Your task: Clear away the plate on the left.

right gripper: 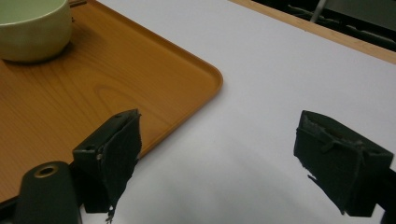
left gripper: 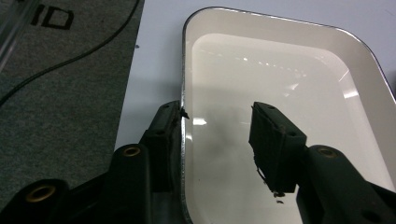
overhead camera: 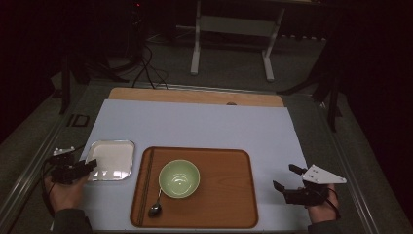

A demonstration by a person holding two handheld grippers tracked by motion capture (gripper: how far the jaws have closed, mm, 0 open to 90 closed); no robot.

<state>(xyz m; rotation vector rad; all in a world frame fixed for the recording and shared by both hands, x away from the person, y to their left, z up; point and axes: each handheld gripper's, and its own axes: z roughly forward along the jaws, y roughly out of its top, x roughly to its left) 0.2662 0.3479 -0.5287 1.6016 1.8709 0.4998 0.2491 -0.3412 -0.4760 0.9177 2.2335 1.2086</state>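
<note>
A shallow white metal tray (overhead camera: 114, 156) lies on the pale mat at the left. My left gripper (overhead camera: 91, 166) is at its near left corner. In the left gripper view its jaws (left gripper: 217, 109) straddle the tray's left rim (left gripper: 183, 70): one fingertip touches the rim from outside, the other hangs inside over the tray floor, with a wide gap left. My right gripper (overhead camera: 284, 176) stands open low over the mat at the right, nothing between its fingers (right gripper: 219, 119), just beside the wooden tray's corner (right gripper: 116, 65).
A wooden serving tray (overhead camera: 224, 195) sits at the front middle with a green bowl (overhead camera: 179, 178), a spoon (overhead camera: 156, 207) and dark chopsticks (overhead camera: 145, 185) along its left side. Grey carpet and cables lie left of the mat.
</note>
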